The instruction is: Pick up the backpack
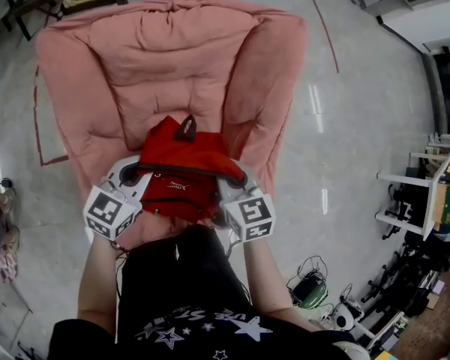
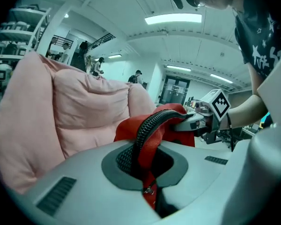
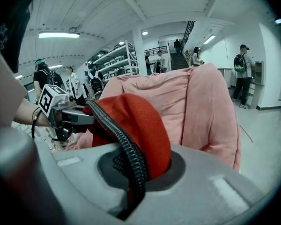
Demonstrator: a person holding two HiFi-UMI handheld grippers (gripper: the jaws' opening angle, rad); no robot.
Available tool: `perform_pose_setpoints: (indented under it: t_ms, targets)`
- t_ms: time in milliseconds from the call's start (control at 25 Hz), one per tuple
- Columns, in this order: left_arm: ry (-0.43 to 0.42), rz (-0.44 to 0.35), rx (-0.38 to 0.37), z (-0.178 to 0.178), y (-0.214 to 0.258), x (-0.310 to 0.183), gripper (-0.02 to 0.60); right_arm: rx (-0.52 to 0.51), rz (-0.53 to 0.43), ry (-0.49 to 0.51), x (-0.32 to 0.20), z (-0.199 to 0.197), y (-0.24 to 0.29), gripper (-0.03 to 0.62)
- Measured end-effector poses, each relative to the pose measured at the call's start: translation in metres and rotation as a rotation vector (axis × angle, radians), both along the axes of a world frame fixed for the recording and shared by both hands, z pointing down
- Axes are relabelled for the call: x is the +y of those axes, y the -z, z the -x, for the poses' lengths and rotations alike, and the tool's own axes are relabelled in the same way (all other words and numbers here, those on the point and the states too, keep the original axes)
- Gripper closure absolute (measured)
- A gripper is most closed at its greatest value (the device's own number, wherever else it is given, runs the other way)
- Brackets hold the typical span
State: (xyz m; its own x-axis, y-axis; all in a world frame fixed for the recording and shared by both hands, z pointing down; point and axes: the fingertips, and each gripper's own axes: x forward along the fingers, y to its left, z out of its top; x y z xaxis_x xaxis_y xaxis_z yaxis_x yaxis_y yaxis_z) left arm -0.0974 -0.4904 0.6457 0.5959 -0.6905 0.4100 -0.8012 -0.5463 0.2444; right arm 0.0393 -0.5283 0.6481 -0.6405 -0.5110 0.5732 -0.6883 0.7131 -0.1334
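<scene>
A red backpack [image 1: 181,169] with a black top handle hangs between my two grippers above the seat of a pink armchair [image 1: 172,66]. My left gripper [image 1: 131,177] is shut on the bag's left side, pinching red cloth and a black zipper edge [image 2: 147,135]. At the bag's right side my right gripper [image 1: 236,180] is shut the same way, with red fabric [image 3: 140,135] and the black zipper squeezed between its jaws. In the left gripper view the right gripper [image 2: 196,121] shows across the bag; the right gripper view shows the left gripper [image 3: 65,114].
The armchair's high back and padded arms [image 1: 266,73] surround the bag on three sides. Grey floor [image 1: 360,126] lies to the right, with shelving and equipment [image 1: 427,201] at the far right. People stand in the background of both gripper views. The person's torso [image 1: 187,298] is close behind.
</scene>
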Motion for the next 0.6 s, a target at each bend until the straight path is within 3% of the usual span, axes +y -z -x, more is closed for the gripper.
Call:
perform_pose_setpoints:
  t_ms: [200, 400, 600]
  targets:
    - [-0.003, 0.006, 0.066, -0.003, 0.022, 0.031, 0.569, -0.028, -0.008, -0.084, 0.025, -0.002, 0.015, 0.58]
    - [0.01, 0.032, 0.15, 0.009, 0.033, 0.075, 0.569, 0.011, -0.038, -0.072, 0.072, 0.007, 0.026, 0.58]
    - [-0.038, 0.037, 0.185, 0.009, 0.052, 0.118, 0.569, 0.017, -0.055, -0.09, 0.118, 0.01, 0.05, 0.58]
